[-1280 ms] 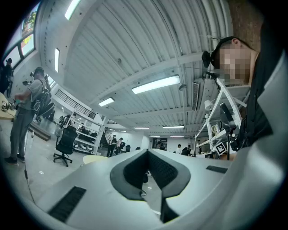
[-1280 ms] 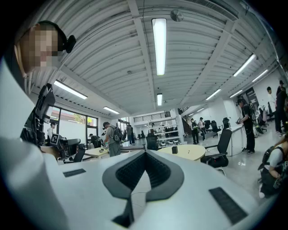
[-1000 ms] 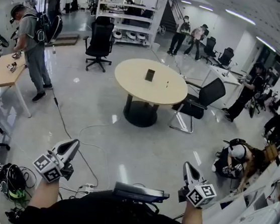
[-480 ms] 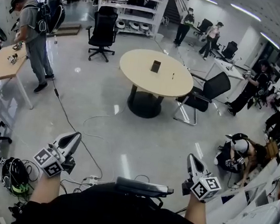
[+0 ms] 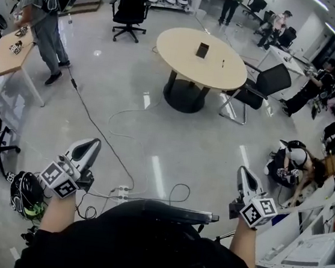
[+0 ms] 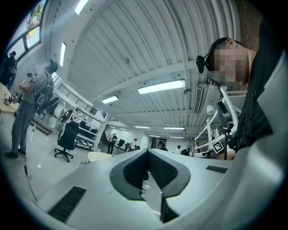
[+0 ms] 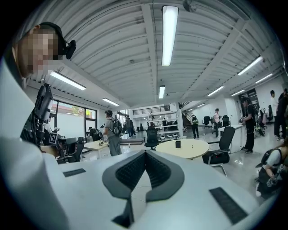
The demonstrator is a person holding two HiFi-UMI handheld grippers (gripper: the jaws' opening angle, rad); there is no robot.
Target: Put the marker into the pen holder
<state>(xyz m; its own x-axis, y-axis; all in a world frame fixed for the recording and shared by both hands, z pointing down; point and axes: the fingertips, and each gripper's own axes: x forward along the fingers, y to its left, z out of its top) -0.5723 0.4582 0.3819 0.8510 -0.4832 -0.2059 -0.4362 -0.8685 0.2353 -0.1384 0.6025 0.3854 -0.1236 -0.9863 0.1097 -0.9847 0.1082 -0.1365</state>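
A round beige table [image 5: 189,57] stands far ahead across the floor. On it sit a small black pen holder [image 5: 202,50] and a thin dark marker [image 5: 223,63] to its right. My left gripper [image 5: 89,146] is low at the left and my right gripper [image 5: 244,171] low at the right; both are over bare floor, far from the table. Both are shut with nothing in them. The right gripper view shows its jaws [image 7: 145,158] closed, with the table [image 7: 182,148] and pen holder [image 7: 178,144] beyond. In the left gripper view the jaws [image 6: 146,157] also meet.
Cables and a power strip [image 5: 122,193] lie on the floor just ahead. A black chair [image 5: 265,86] stands right of the table, another [image 5: 132,3] behind it. A person [image 5: 46,9] stands by a desk [image 5: 3,62] at left; another crouches [image 5: 293,167] at right.
The table has slid up and a little right in the head view, and more floor shows in front. Both grippers keep their places low in the view, still shut.
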